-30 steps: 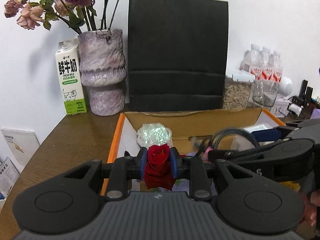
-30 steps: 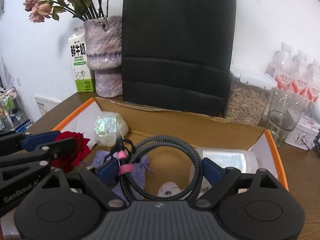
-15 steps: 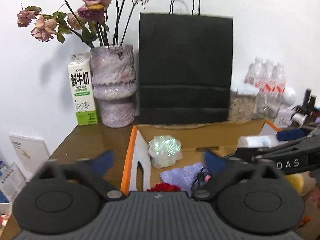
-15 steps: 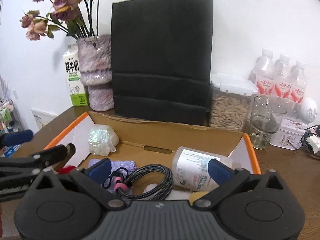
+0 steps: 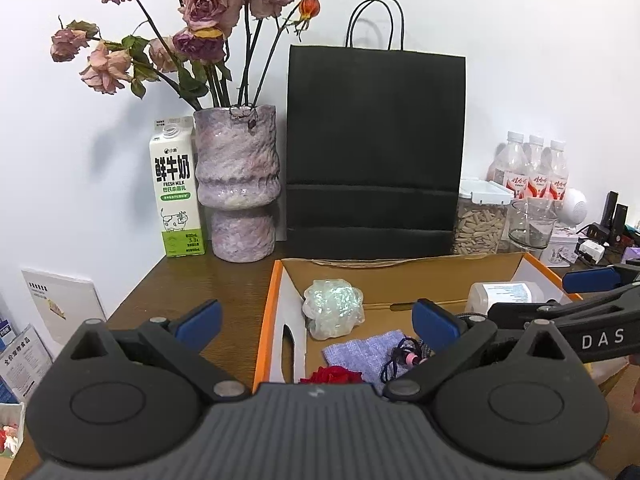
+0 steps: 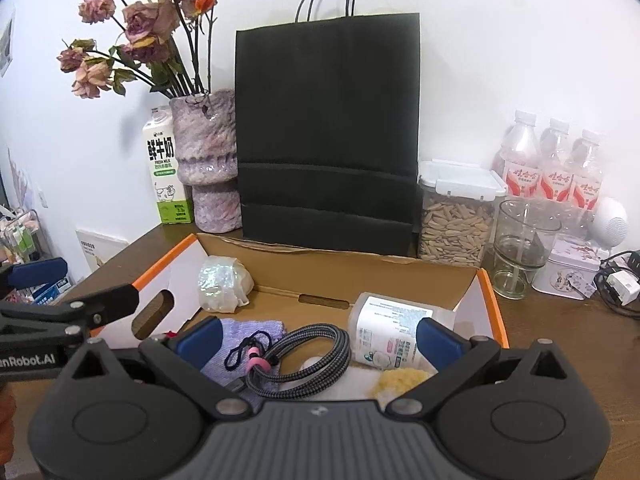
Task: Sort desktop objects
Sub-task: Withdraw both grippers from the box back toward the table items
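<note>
An open cardboard box (image 5: 400, 276) with orange edges (image 6: 400, 268) sits on the wooden desk. Inside lie a red rose (image 5: 332, 376), an iridescent wrapped bundle (image 5: 332, 308) (image 6: 224, 284), a purple cloth (image 5: 364, 352) (image 6: 248, 332), a coiled grey braided cable (image 6: 304, 356), a white labelled bottle (image 6: 392, 336) and a yellow lump (image 6: 400, 380). My left gripper (image 5: 316, 320) is open and empty above the box's left wall. My right gripper (image 6: 316, 334) is open and empty above the cable and the bottle.
A black paper bag (image 5: 374, 152) stands behind the box. A purple vase of dried roses (image 5: 236, 184) and a milk carton (image 5: 176, 188) stand at the back left. A jar of seeds (image 6: 456, 216), a glass (image 6: 520, 256), water bottles (image 6: 552, 168) and a tin (image 6: 568, 272) stand at the right.
My left gripper opened and let go of the red rose, which now lies in the box. My right gripper let go of the coiled cable. Both grippers drew back and up.
</note>
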